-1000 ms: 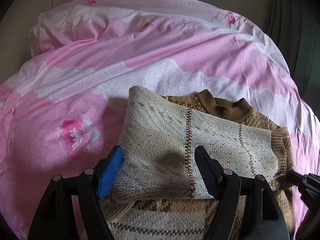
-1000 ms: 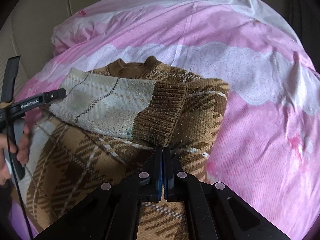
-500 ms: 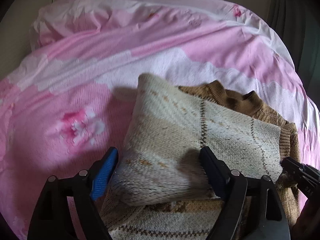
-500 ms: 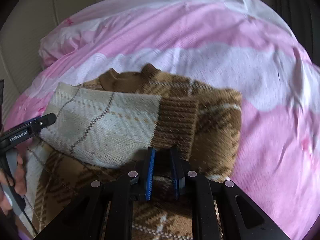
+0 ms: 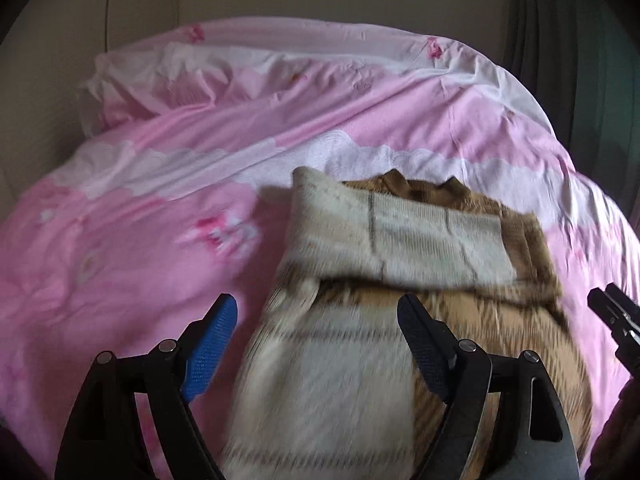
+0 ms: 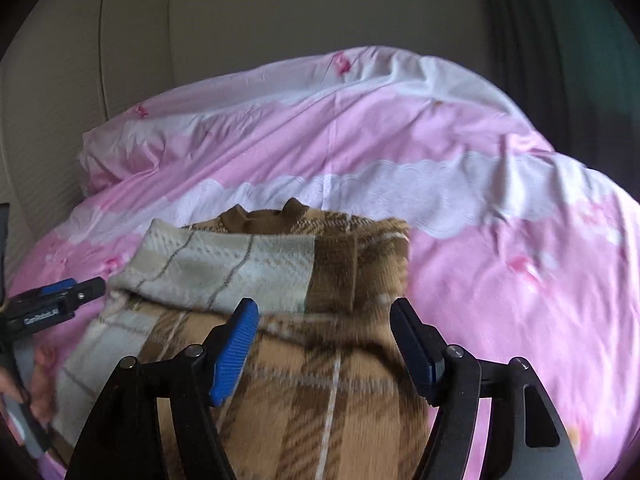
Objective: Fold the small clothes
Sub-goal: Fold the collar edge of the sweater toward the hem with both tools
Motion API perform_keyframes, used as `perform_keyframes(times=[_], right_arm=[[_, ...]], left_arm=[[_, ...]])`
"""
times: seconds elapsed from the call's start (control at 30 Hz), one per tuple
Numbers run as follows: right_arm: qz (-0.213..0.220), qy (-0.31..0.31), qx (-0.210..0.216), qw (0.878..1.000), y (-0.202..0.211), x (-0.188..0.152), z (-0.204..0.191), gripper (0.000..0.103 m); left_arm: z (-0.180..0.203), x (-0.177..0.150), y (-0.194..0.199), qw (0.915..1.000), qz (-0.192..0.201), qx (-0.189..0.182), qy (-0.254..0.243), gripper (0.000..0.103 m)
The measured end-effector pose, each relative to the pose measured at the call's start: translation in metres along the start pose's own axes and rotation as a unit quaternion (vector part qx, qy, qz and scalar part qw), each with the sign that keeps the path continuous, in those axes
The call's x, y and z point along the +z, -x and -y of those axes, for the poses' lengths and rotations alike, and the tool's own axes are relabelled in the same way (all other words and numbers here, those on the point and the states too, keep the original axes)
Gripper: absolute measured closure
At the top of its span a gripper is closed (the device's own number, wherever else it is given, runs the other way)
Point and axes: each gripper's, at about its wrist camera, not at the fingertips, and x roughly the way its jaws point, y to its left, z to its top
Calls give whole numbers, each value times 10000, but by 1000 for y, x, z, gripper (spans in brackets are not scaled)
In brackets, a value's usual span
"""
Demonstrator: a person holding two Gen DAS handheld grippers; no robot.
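Observation:
A small brown and cream plaid sweater (image 5: 400, 320) lies on the pink bed cover, collar at the far end. One cream sleeve (image 5: 396, 240) is folded across its chest, with the brown cuff toward the right. My left gripper (image 5: 316, 316) is open and empty, raised over the sweater's lower left part. In the right wrist view the sweater (image 6: 320, 360) fills the lower middle, and the folded sleeve (image 6: 224, 268) lies across it. My right gripper (image 6: 324, 320) is open and empty above the sweater's body. The left gripper (image 6: 56, 300) shows at the left edge there.
A pink floral duvet (image 5: 160, 200) covers the bed, with a white lace-print band (image 6: 440, 188) behind the sweater. A beige wall (image 6: 280, 8) stands beyond, and a dark curtain (image 6: 560, 40) hangs at the right.
My right gripper opened and let go of the sleeve cuff. Both grippers drew back and lifted away from the sweater, leaving the sleeve folded across it.

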Motion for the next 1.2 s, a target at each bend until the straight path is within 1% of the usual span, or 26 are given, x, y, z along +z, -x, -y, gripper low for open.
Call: perform_keyframes(times=[0.1,0.27,0.37,0.43,0.5,0.57,0.67,0.73,0.87,0.93,1.07,1.2], right_arm=[[62,-70,-59,9999,26,-19,-4,34],[63,-392,-196,9990,64,-47,5,34],[-95,-693,-409,9967,80,-65,15,34],[-273,-941,-441,9942,87,-76,21,34],[-331,-1011,-557,9928,94,-88,24,34],[-349,-1006,-701,9918,99,-98,24,34],[-459,-1175,-726,9894,101,-110,26,34],[-549,-1230,-737,9881,102,-118,25,34],[-543,-1166,-878,9878,110,-129,21,34],[-571,-1232,-919,9865,112,-135,22,34],[-711,-1296,-902,9849,109,-142,23,34],[-740,-1307,-931,9843,109,-147,25,34]], left_arm=[[-4,-26,31,9997,115,141,-133,21],[-6,-67,62,9993,172,187,-287,21],[-9,-86,71,9996,146,153,-195,21],[-10,-97,76,9993,204,225,-213,21],[-15,-106,78,9993,205,270,-133,21],[-20,-111,77,9995,124,291,-22,21],[-26,-120,75,9994,19,359,21,21],[-29,-126,76,9994,-24,342,76,21],[-31,-138,80,9992,-11,394,29,21],[-33,-143,78,9994,-60,338,80,22],[-36,-152,71,9995,-185,210,147,32],[-36,-159,69,9995,-227,136,194,34]])
